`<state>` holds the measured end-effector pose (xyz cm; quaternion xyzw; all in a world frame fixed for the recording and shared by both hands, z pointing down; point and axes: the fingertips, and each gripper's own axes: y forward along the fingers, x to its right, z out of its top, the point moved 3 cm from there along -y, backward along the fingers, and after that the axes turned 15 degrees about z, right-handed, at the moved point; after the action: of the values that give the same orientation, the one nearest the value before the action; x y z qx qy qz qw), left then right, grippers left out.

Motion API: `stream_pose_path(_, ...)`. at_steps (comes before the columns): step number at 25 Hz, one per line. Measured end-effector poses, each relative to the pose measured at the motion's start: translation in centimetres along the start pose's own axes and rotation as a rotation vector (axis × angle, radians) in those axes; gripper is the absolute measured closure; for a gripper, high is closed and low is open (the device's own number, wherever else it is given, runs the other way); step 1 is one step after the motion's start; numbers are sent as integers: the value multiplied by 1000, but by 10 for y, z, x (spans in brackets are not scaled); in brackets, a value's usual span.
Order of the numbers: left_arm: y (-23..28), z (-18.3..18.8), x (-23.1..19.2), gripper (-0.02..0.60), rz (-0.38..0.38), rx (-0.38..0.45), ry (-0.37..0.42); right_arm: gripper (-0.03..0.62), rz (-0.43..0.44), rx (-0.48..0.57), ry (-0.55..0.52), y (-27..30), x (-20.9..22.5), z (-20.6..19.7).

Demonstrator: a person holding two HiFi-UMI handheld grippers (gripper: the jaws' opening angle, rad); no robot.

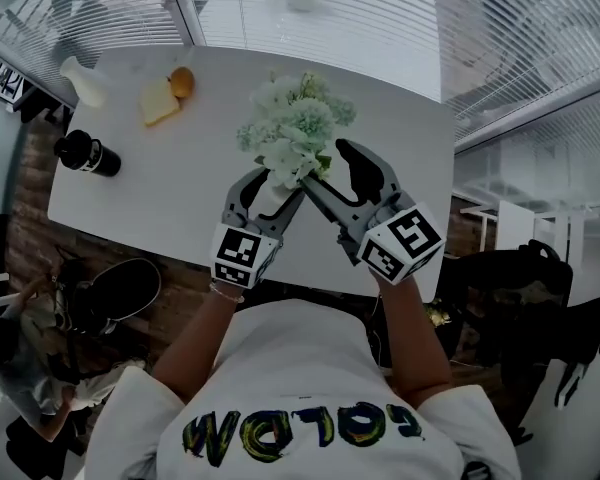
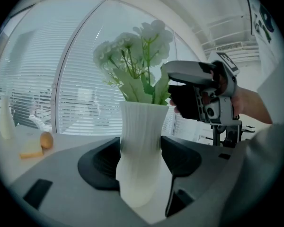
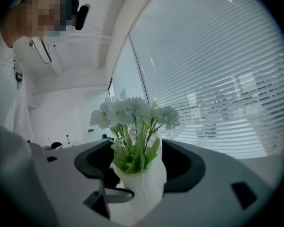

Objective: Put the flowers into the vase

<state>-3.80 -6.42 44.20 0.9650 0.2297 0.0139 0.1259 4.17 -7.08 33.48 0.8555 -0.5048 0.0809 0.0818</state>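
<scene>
A ribbed white vase (image 1: 273, 194) stands on the white table (image 1: 140, 203) near its front edge, with a bunch of white flowers (image 1: 296, 126) and green leaves in it. My left gripper (image 1: 271, 198) is shut on the vase's body; in the left gripper view both pads press its sides (image 2: 139, 155). My right gripper (image 1: 332, 174) is open just right of the bunch. In the right gripper view the stems and the vase's mouth (image 3: 143, 181) stand between its spread jaws (image 3: 139, 161), with the blooms (image 3: 132, 113) above. The left gripper view shows the flowers (image 2: 132, 56) and the right gripper (image 2: 199, 94) beside them.
At the table's far left stand a white bottle (image 1: 83, 82), a slice of bread (image 1: 159, 102) with an orange fruit (image 1: 182, 81), and a black flask (image 1: 88, 153). Window blinds run behind the table. The table's front edge is close to my body.
</scene>
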Motion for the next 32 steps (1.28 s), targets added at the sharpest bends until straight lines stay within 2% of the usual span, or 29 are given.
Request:
stream_pose_path(8, -3, 5, -1, 301, 4, -6, -8, 300, -25, 15, -6, -27, -6, 4)
stream_pose_path(15, -26, 20, -13, 301, 30, 21, -58, 393, -138, 21, -7, -55, 3, 4)
stream_pose_path(19, -44, 31, -17, 305, 38, 41, -85, 440, -217, -16, -57, -69, 2, 4)
stream_pose_path(26, -75, 62, -17, 421, 49, 122, -104, 499, -351, -81, -149, -94, -13, 7)
stream_pose_path(32, -91, 88, -12, 529, 43, 170, -116, 536, -417, -76, -128, -115, -25, 8)
